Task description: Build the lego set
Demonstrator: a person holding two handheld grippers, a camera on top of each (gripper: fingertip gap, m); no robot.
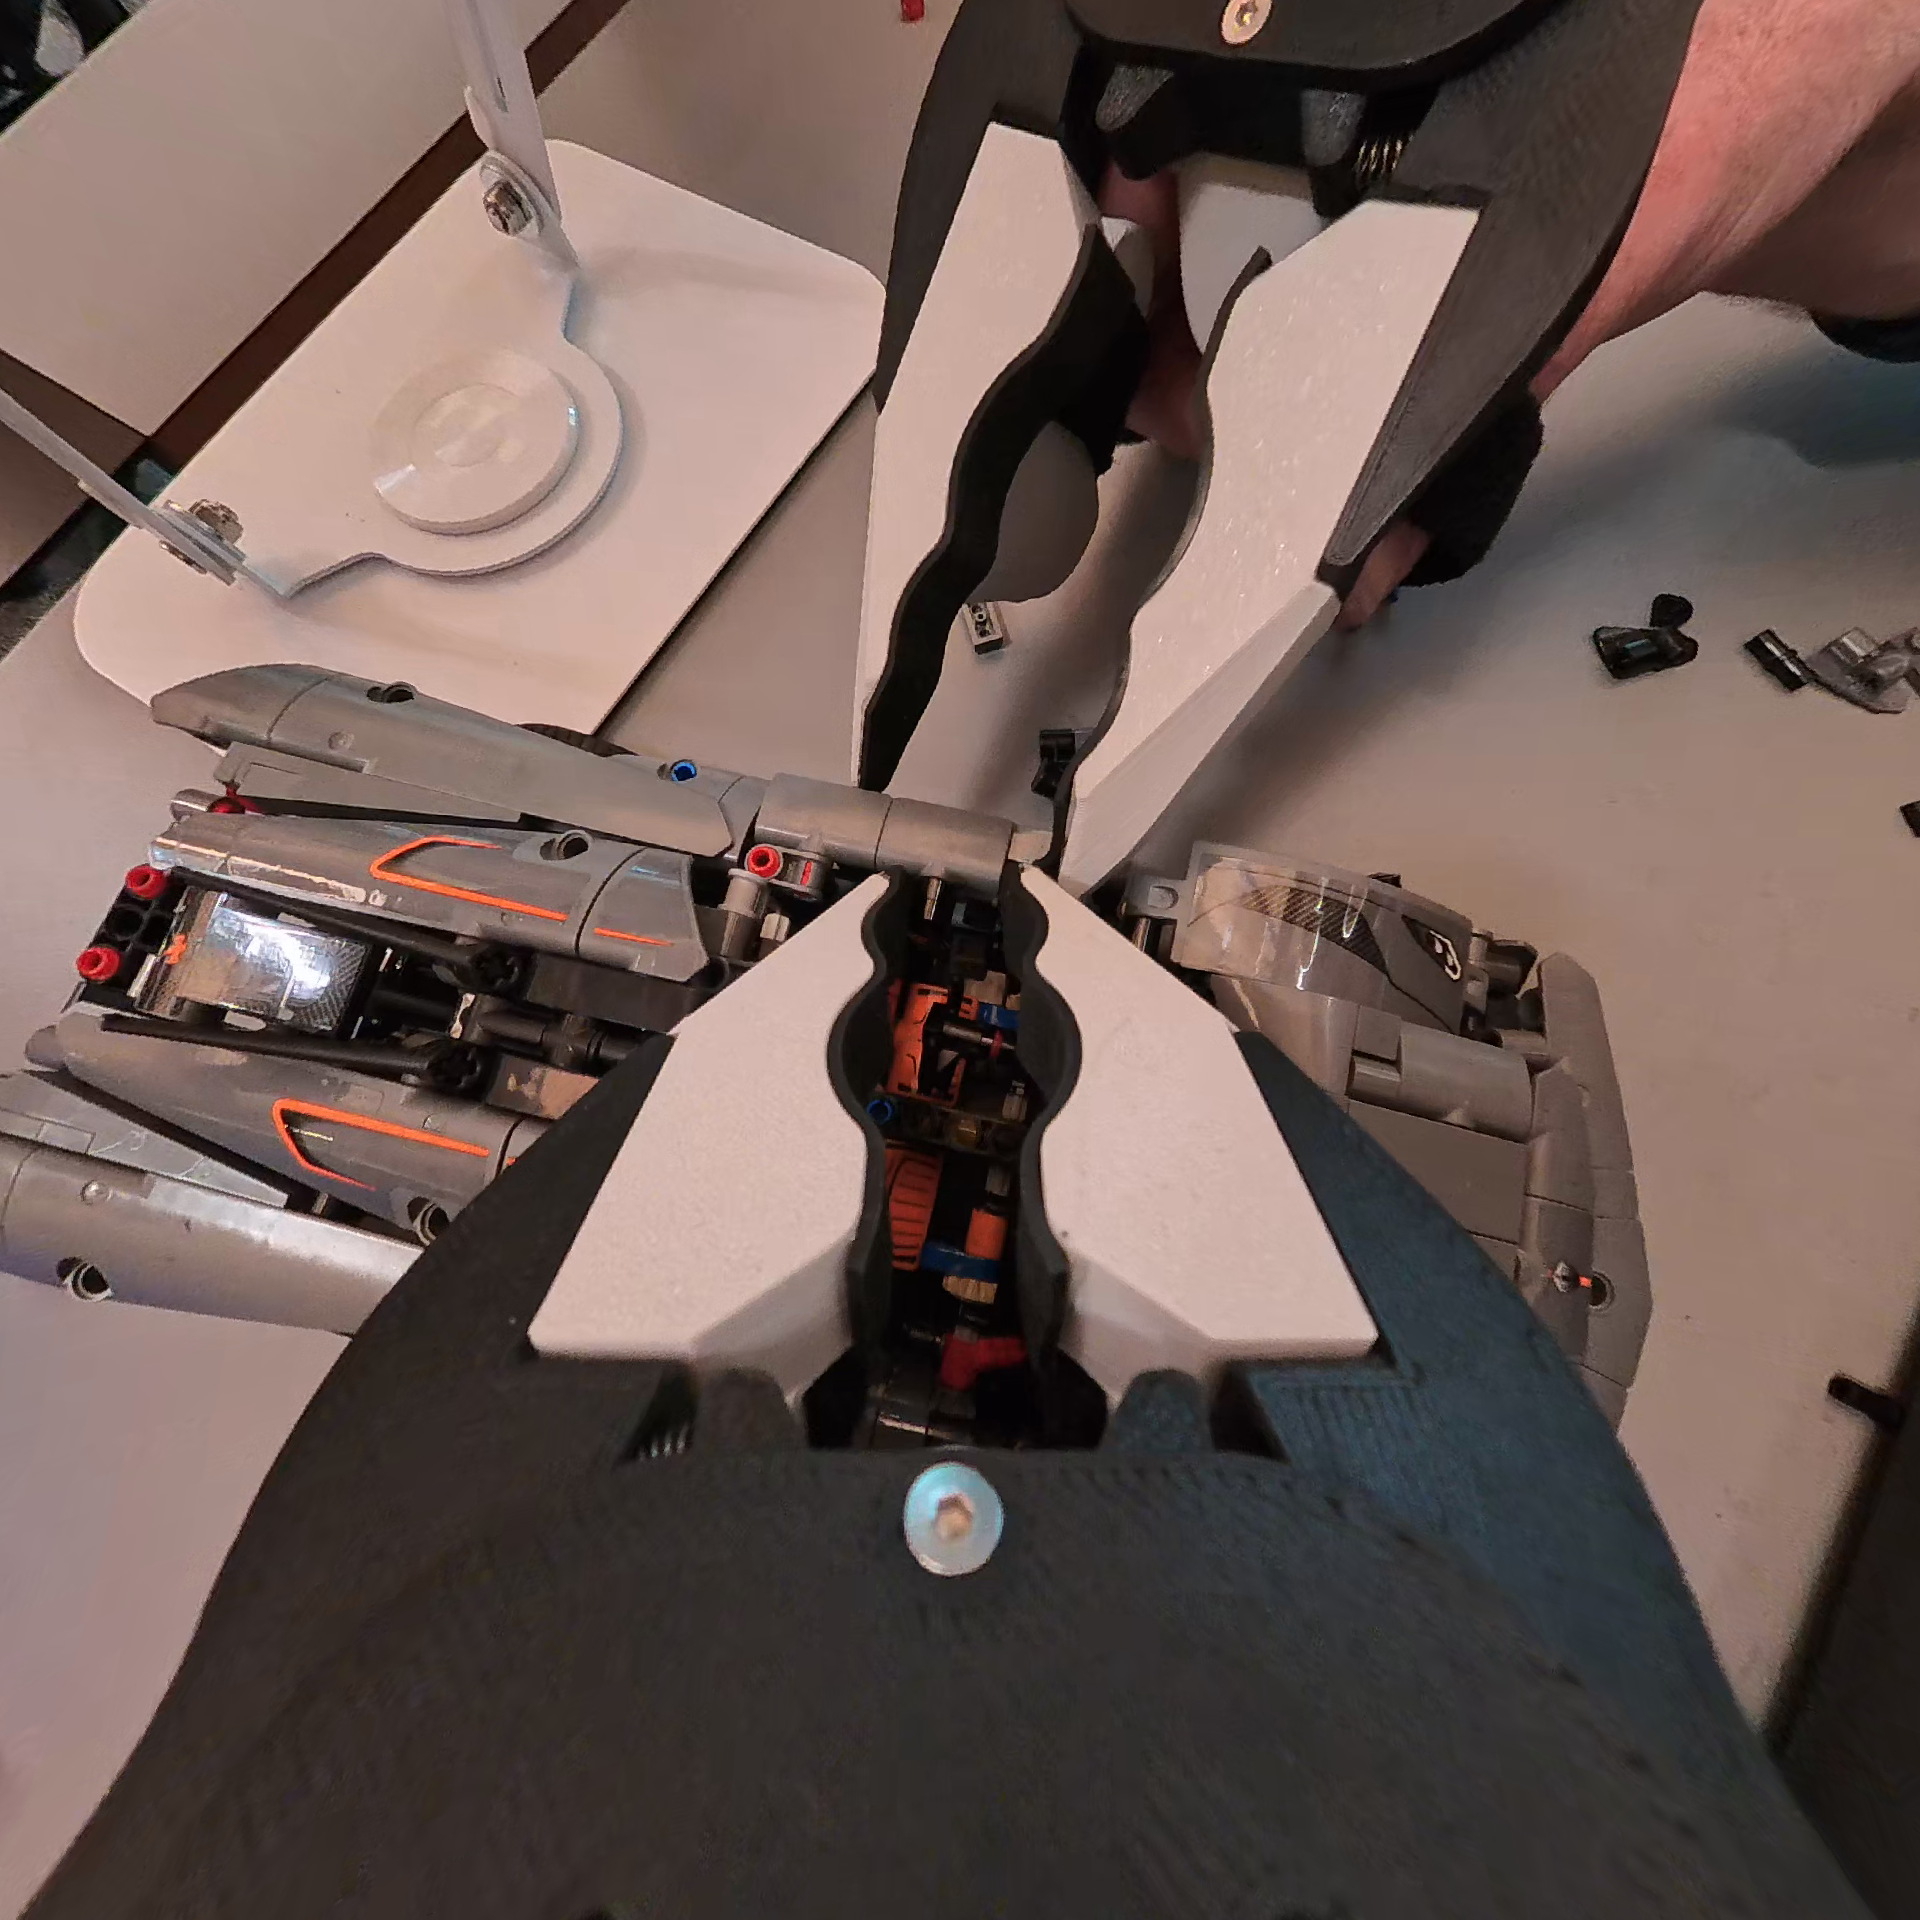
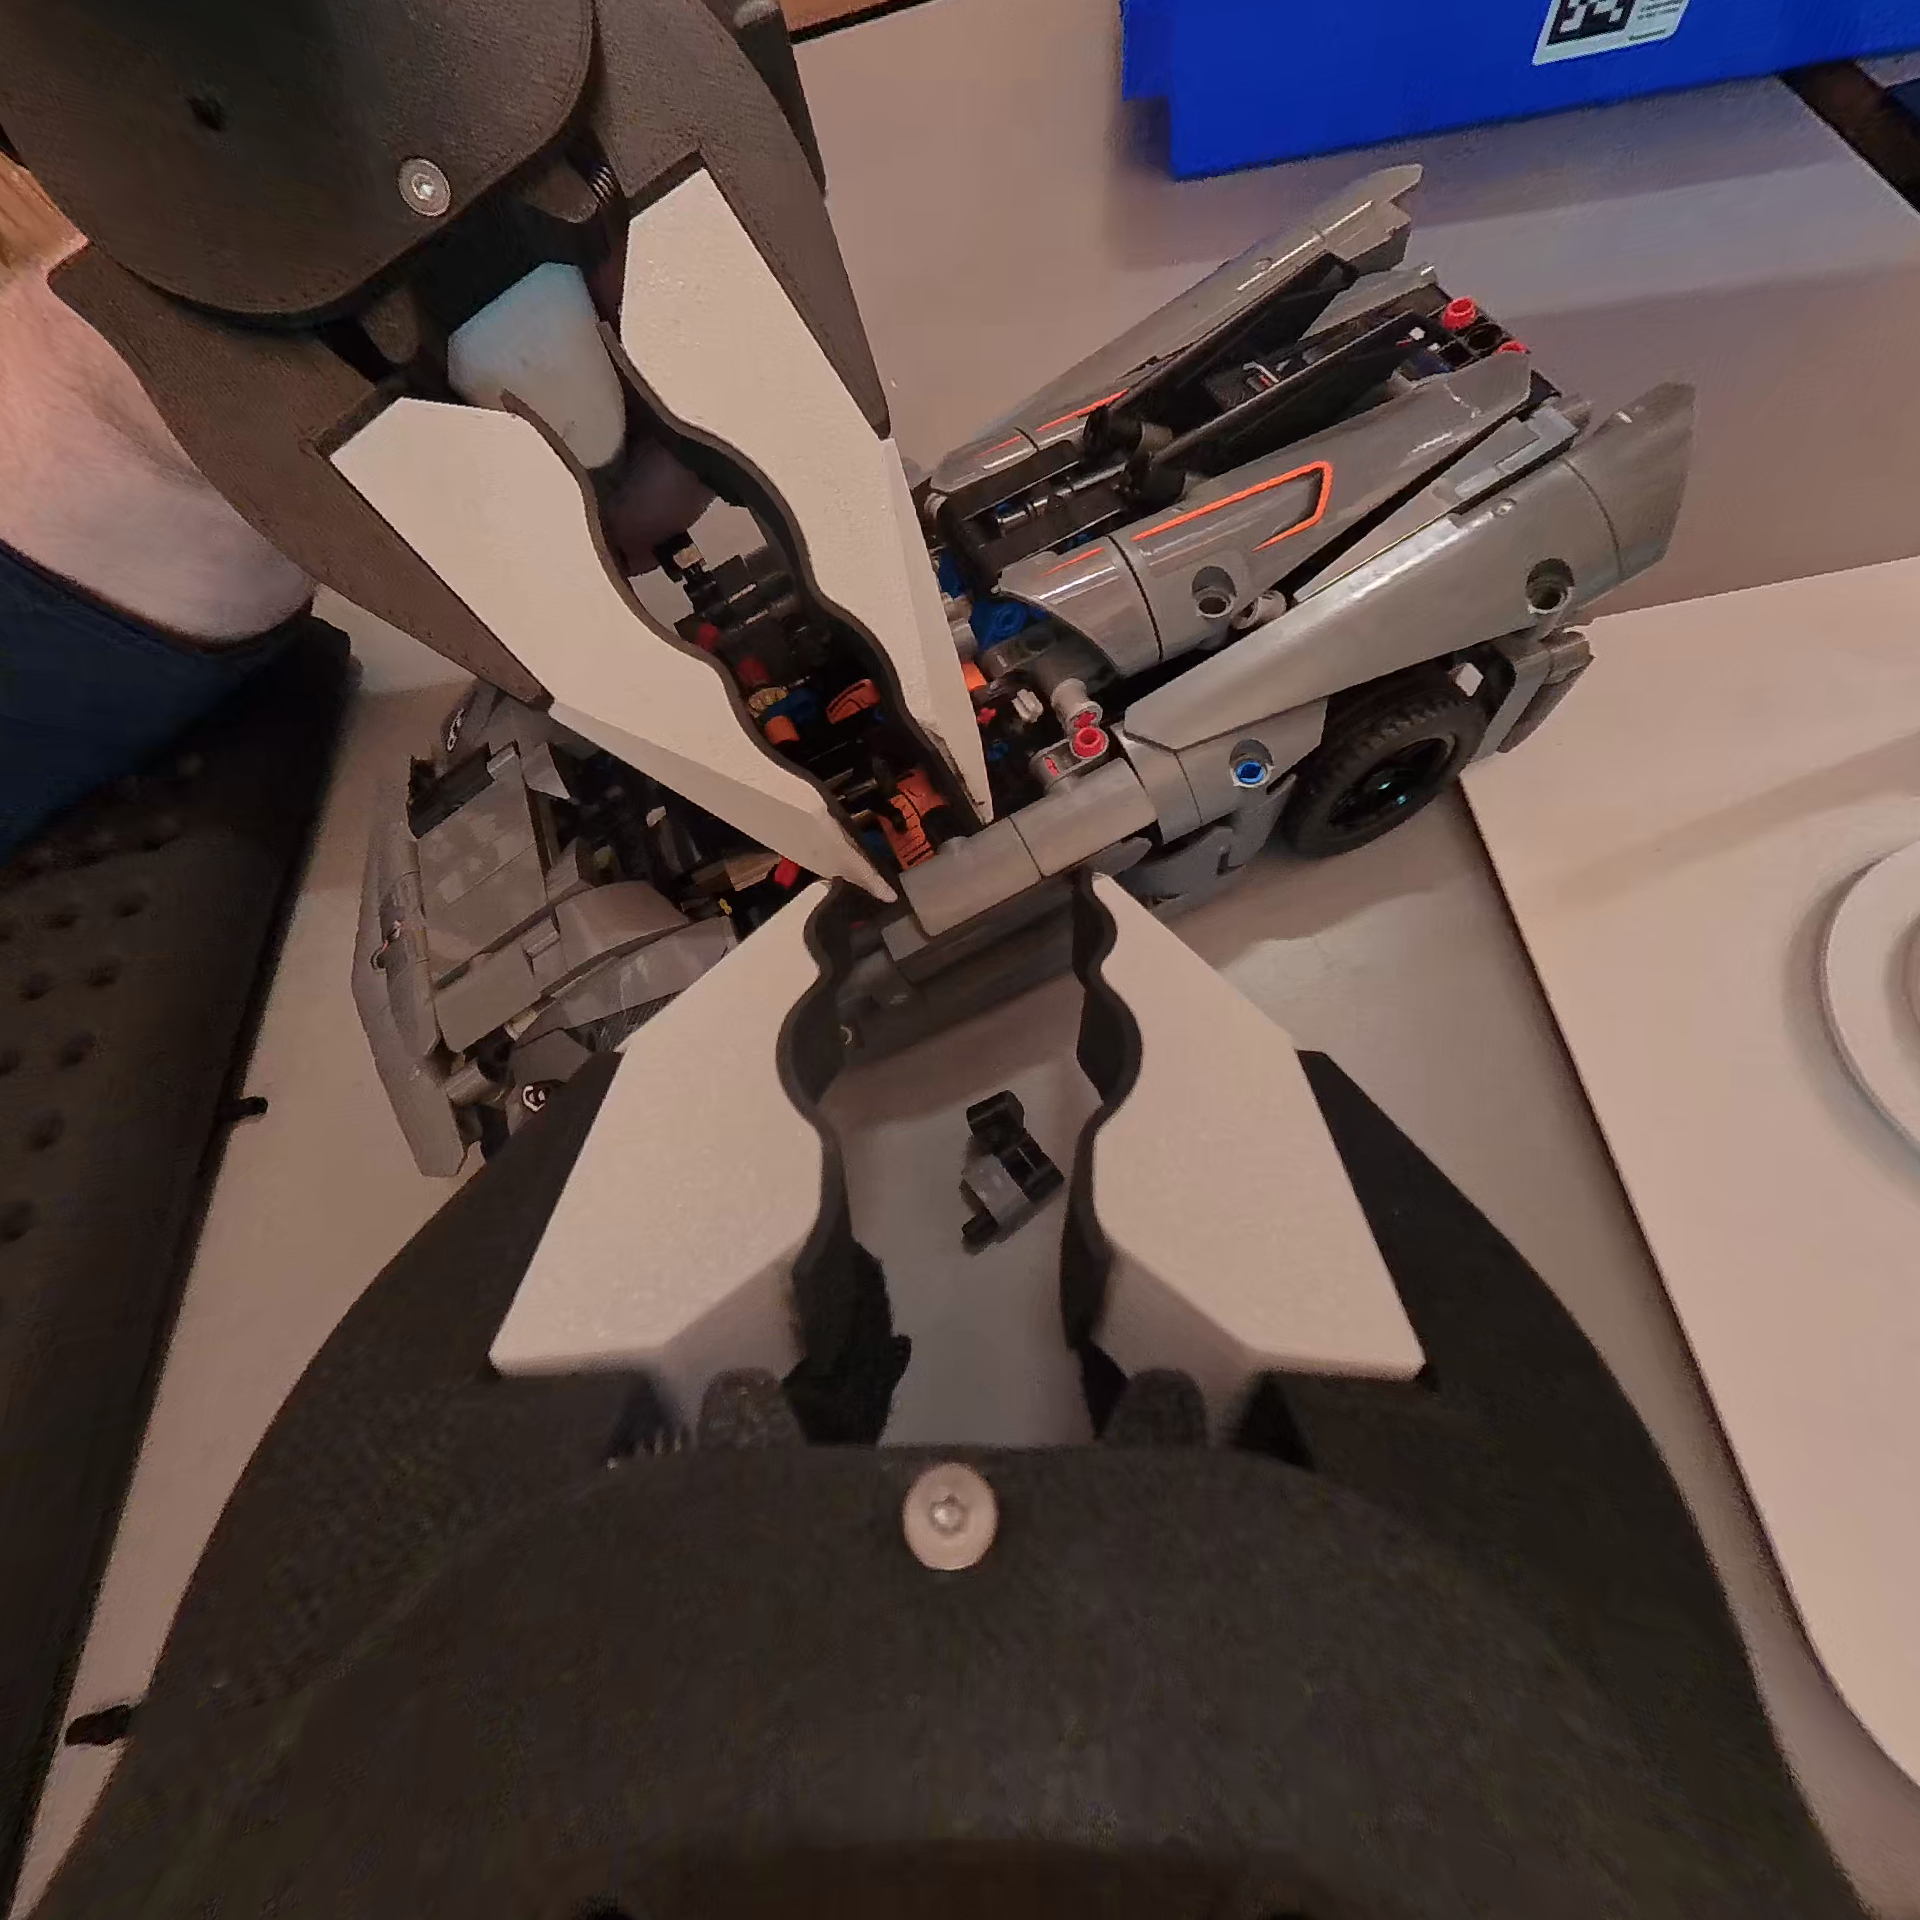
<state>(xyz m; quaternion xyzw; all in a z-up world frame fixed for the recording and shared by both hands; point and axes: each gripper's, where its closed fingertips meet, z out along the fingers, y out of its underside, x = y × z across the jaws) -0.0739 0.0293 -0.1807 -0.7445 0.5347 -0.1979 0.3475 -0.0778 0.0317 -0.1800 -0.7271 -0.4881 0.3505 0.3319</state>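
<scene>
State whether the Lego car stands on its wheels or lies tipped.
On its wheels: the Lego car sits upright, a rear tyre resting on the table.

The grey brick-built sports car with orange stripes has its middle covered by the left gripper's white wedge fingers in the left wrist view, and its tail runs off the left edge. In the right wrist view the car's nose sits behind the two grippers, in shadow, its details hard to make out. The small black and grey loose parts on the white tabletop are too small to identify. The blue plastic bin is cut by the top edge. Whether the right gripper actually presses the grey side beam cannot be told
</scene>
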